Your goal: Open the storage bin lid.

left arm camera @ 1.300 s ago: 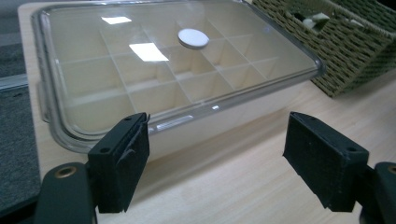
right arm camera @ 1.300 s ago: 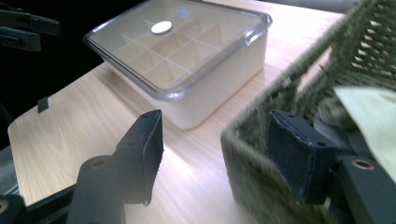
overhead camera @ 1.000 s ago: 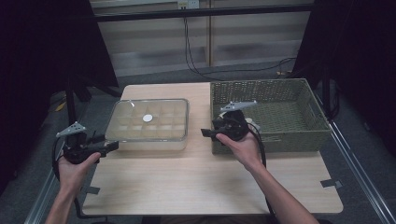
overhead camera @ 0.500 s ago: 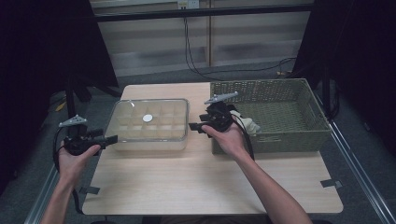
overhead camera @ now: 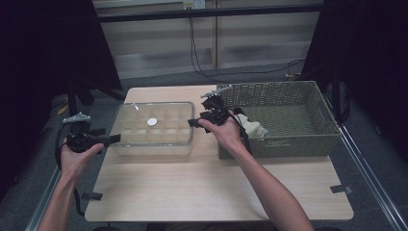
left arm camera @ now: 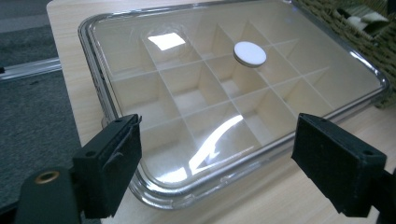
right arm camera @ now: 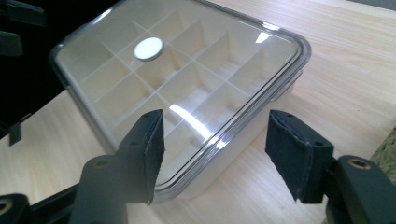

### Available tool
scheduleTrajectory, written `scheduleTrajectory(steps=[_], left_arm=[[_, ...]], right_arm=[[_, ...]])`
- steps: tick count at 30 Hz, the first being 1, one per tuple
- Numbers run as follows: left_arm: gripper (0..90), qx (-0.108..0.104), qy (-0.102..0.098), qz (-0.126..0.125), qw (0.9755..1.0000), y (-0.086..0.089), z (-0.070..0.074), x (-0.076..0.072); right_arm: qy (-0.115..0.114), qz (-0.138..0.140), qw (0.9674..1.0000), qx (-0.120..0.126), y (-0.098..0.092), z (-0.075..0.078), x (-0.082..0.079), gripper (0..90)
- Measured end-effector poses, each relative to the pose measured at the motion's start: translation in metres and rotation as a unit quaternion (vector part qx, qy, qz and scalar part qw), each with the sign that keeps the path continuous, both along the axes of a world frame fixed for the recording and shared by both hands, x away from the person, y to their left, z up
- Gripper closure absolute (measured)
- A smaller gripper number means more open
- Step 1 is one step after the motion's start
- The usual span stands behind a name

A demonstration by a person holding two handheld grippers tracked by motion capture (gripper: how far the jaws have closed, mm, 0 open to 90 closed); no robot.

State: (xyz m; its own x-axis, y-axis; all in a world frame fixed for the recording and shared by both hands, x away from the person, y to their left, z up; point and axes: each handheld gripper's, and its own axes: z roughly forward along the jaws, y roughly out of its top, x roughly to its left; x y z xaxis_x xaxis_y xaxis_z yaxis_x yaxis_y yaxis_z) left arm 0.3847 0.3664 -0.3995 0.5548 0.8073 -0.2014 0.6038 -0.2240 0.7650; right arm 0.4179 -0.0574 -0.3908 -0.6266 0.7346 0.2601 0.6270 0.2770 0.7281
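Observation:
A clear-lidded box (overhead camera: pixel 154 129) with several cream compartments stands on the wooden table (overhead camera: pixel 216 192). A white disc (overhead camera: pixel 152 121) sits on its lid. My left gripper (overhead camera: pixel 114 138) is at the box's left side and its jaws have just been opening. In the left gripper view it (left arm camera: pixel 224 163) stands open, with the box's (left arm camera: pixel 224 93) near rim in the gap and untouched by the pads. My right gripper (overhead camera: pixel 192 121) hangs at the box's right end, open a little wider than before. In its own view the right gripper (right arm camera: pixel 219 149) frames the box (right arm camera: pixel 187 79) corner without pressing it.
A woven green basket (overhead camera: pixel 288 142) stands right of the box, almost against it. A pale bundle (overhead camera: pixel 252 126) lies in its near left corner, behind my right hand. Black tape marks (overhead camera: pixel 341 188) sit near the table's front corners. Dark floor lies beyond the left edge.
My right hand has moved left, from the basket's front left corner to the box's right end. The left hand has shifted slightly beside the box's left side.

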Motion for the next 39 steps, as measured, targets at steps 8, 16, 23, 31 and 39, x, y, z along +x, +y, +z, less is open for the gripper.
scheduleTrajectory(steps=[8, 16, 23, 31, 39], left_arm=[[13.2, 0.004, 0.015, 0.015, 0.9998, 0.010, -0.002, 0.019], [13.5, 0.010, 0.025, 0.023, 0.9994, 0.013, -0.004, 0.032], [12.4, 0.018, 0.042, 0.022, 0.9987, 0.011, -0.006, 0.048], [14.1, 0.005, 0.068, 0.031, 0.9972, 0.015, -0.015, 0.061], [15.4, 0.001, 0.093, 0.025, 0.9953, 0.013, -0.024, 0.072]], right_arm=[[0.030, -0.012, 0.9993, -0.018, 0.011, -0.004, 0.023, 30.1], [0.047, -0.015, 0.9981, -0.036, 0.017, -0.008, 0.037, 28.0], [0.076, -0.021, 0.9960, -0.042, 0.024, -0.014, 0.055, 27.9], [0.098, -0.030, 0.9935, -0.050, 0.035, -0.018, 0.070, 24.4], [0.111, -0.050, 0.9910, -0.056, 0.043, -0.027, 0.081, 19.6]])
